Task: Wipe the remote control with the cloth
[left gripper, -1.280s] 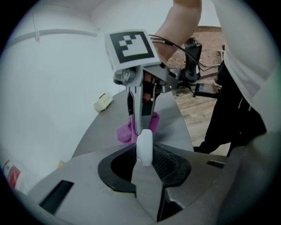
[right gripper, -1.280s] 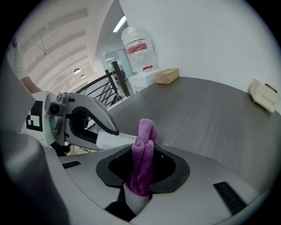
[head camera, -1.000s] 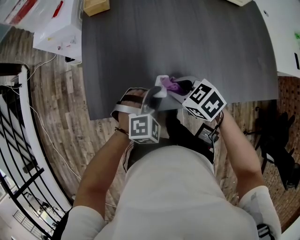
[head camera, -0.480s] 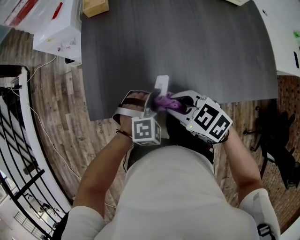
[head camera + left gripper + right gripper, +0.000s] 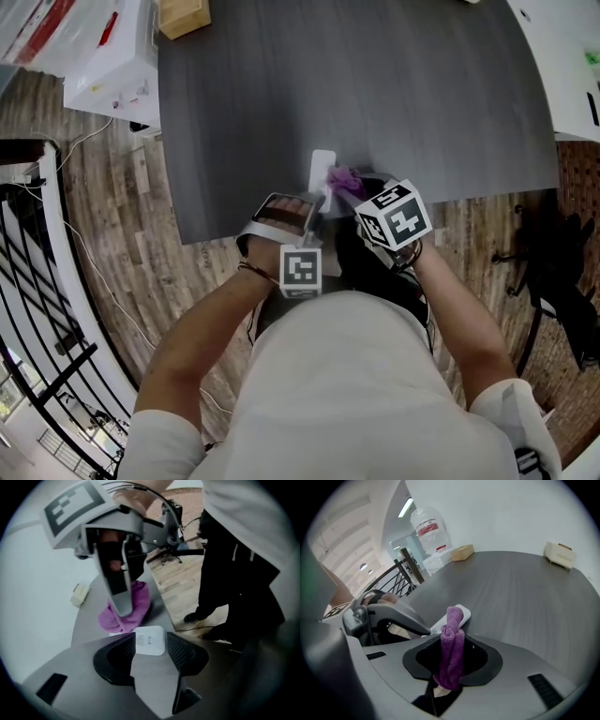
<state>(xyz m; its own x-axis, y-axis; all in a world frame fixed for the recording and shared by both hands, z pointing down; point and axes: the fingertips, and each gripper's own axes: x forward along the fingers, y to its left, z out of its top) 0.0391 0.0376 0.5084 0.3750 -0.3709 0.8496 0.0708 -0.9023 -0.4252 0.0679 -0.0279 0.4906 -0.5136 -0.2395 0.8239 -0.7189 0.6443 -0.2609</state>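
1. Looking to my far left, I see a black railing curving over the wood floor. A white box stands just beside the left edge of the grey surface. A small cardboard box sits on its far left corner.
2. My left hand-held gripper points steeply down at the near edge of the surface. Its jaws have just been opening and now stand moderately apart. The near end of the remote control lies between them. The right pad is clear of it, while the left pad sits so close to the casing that I cannot say whether it touches.
3. That remote control is white and lies flat on the surface near the front edge, its length running away from me.
4. Just right of it is the purple cloth, bunched into a thick fold. It touches the right side of the remote control at its near half.
5. My right hand-held gripper is clamped on the cloth. The fold is pinched between the jaws and sticks out past their tips toward the remote control. Seen from the head view, its marker cube sits close beside my left one, over the front edge of the surface.
6. Farther right, a small cream block rests at the far edge of the surface, well apart from everything else.
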